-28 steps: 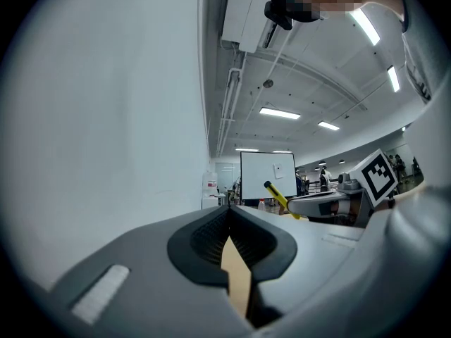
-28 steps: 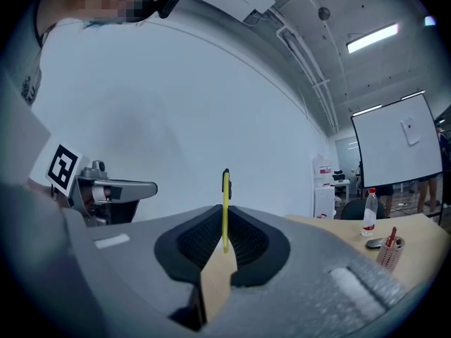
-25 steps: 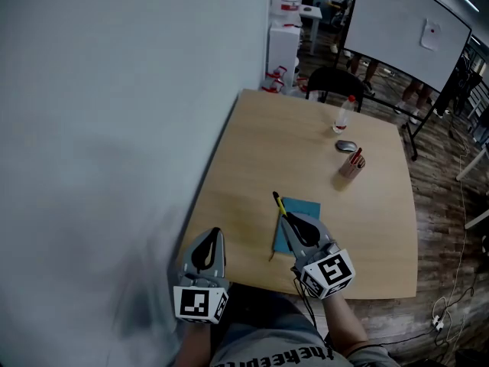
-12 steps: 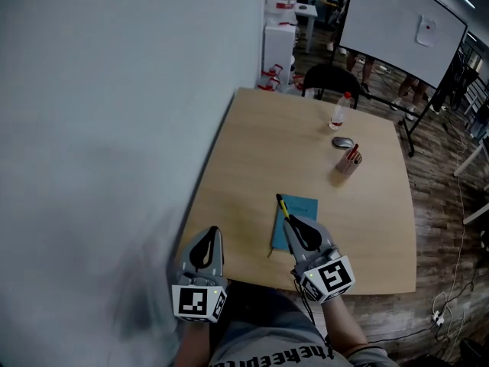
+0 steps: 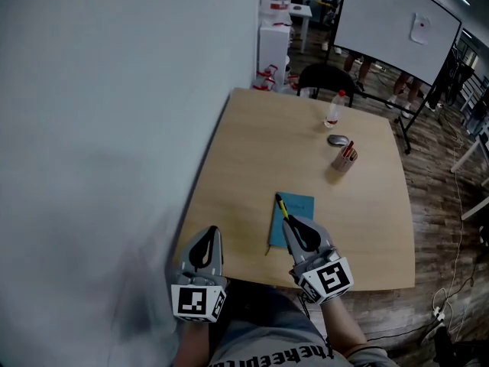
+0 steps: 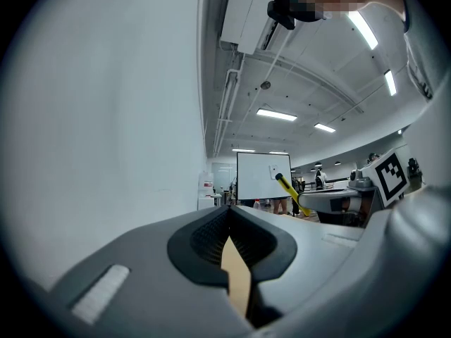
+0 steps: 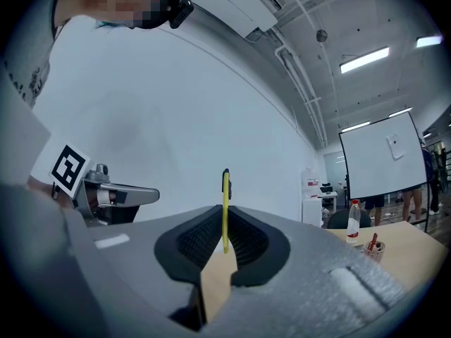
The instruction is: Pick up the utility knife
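Head view: pale wood-grain desk [image 5: 260, 151], smooth and matt, corners rounded, pushed against a plain white wall [image 5: 114, 128]; thin blue notebook [image 5: 302, 209] flat near the front edge, rectangular; farther back a clear plastic bottle [image 5: 332, 110] with a red cap, a rounded grey mouse [image 5: 338, 139] and a small brown cup [image 5: 343, 159] with red pens in it.

Utility knife [image 5: 282, 206]: slim, straight, yellow body with a black far end; long axis running away from the person and leaning slightly to the left, black end foremost; over the left part of the notebook, near end caught in the right hand-held gripper [image 5: 289, 220]; cannot tell from above whether clear of the notebook.

Right gripper view: utility knife [image 7: 225, 189] edge-on, a thin yellow line rising from between the ribbed black pads [image 7: 201, 241]; right hand-held gripper [image 7: 224, 220] almost fully closed, both pads pinching the knife's flat sides; grey moulded plastic shell around the pads.

Left gripper view: left hand-held gripper [image 6: 227, 213] pressed together at the tips, same ribbed black pads [image 6: 204, 238], nothing between them, only a sliver of desk behind the narrow gap lower down; utility knife [image 6: 285, 189] off to the right, tilted, black end up.

Head view again: left hand-held gripper [image 5: 213, 232] at the desk's near-left corner, well apart from the knife.
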Tool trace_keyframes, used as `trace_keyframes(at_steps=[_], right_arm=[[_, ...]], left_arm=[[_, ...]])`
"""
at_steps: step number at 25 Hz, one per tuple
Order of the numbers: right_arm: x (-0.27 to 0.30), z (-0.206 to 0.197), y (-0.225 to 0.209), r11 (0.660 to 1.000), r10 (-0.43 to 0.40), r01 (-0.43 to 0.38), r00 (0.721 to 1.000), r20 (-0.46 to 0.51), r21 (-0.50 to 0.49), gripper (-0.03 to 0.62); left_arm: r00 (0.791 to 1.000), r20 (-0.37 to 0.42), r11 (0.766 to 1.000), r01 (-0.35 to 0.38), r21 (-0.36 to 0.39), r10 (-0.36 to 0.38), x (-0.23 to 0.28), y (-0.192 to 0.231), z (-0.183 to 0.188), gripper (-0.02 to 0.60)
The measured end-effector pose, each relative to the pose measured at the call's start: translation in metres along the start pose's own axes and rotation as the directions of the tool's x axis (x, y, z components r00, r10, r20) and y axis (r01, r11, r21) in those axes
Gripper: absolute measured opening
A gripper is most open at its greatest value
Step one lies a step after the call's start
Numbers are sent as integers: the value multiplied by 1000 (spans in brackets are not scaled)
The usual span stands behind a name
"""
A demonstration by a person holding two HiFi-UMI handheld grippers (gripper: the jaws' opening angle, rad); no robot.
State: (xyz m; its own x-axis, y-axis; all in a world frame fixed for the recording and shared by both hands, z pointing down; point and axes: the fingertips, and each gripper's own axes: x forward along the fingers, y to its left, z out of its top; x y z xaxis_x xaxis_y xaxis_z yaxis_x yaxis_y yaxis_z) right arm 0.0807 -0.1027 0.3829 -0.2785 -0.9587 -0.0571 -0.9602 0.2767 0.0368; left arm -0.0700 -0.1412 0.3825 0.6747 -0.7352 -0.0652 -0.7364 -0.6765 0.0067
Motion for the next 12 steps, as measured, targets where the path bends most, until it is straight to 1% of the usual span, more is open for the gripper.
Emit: trace_keyframes(at_steps=[5,9,12], right_arm=[[-5,2,1,1000,-9,9,1000,7,-2,28],[-6,2,1,1000,-12,12,1000,12,-1,28],[-8,3,3,1000,-11,11,1000,18,0,28]], left_arm=[[1000,-7,1000,-2,12,2,-4,-3,7,20],[1000,-3,1000,-1,9,1,-5,-3,3,20],[1000,-4,1000,-5,8,5,-7,-4,6,20]])
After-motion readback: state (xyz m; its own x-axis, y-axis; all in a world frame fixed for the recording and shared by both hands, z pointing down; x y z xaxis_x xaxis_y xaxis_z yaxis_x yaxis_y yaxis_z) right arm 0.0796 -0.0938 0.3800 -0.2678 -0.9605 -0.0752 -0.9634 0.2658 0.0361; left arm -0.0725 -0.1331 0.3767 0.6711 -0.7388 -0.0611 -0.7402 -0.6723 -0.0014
